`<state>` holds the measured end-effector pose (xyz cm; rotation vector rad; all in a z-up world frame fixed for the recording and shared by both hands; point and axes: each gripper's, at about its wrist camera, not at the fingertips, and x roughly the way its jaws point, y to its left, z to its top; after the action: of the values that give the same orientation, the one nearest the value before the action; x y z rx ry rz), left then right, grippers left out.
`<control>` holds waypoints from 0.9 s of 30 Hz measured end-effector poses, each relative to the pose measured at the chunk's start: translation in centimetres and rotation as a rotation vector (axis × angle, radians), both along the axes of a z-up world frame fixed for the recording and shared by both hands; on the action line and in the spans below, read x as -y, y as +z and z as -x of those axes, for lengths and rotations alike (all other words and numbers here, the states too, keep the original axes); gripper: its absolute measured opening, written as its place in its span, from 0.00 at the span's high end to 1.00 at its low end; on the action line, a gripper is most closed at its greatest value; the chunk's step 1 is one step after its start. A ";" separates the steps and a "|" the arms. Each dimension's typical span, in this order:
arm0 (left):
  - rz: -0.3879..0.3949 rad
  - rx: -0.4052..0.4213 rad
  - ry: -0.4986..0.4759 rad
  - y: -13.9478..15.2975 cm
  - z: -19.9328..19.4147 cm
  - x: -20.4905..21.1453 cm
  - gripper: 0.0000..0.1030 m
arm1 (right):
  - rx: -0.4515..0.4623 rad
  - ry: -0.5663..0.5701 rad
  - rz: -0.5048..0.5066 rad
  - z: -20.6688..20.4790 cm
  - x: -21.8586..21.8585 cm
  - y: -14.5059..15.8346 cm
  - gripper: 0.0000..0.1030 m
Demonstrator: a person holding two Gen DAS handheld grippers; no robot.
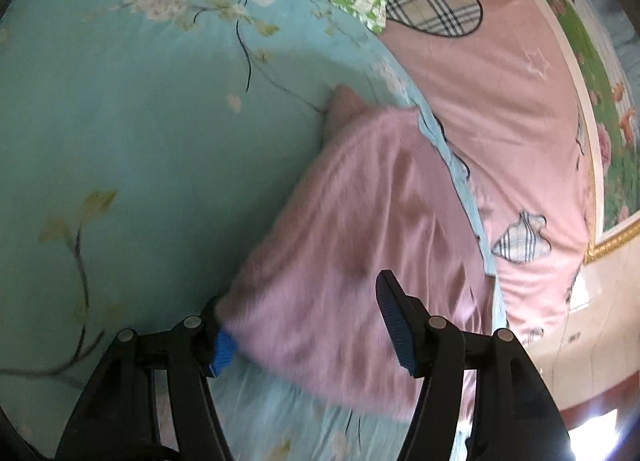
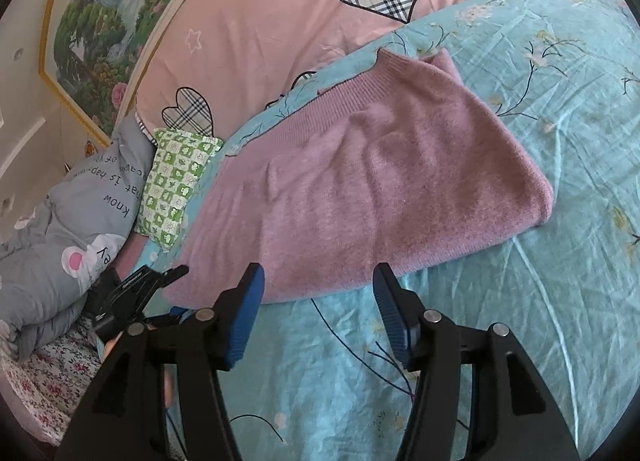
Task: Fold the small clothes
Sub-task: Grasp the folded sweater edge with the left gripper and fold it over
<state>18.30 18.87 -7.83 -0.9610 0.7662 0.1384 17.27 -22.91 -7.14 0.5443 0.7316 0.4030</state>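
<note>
sweater (image 2: 360, 181), mauve knit, lies folded on the blue bed sheet (image 2: 520, 301); it looks soft, light, floppy. best hold: ribbed hem. left gripper (image 1: 308, 325) and right gripper (image 2: 320, 301) both open, empty.

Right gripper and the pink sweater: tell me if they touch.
Apart. In the right wrist view the right gripper has open jaws over the blue sheet, which shows between them and the pink sweater's near edge.
</note>
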 end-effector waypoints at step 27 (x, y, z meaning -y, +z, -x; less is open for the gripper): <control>-0.321 0.178 -0.680 5.6 -8.0 28.4 0.86 | 0.027 -0.107 -0.096 -3.7 10.1 2.5 0.44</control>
<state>26.26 -9.49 -2.20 -0.3680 0.8367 -0.4021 20.97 -32.99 -4.69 0.6647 0.6564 0.3461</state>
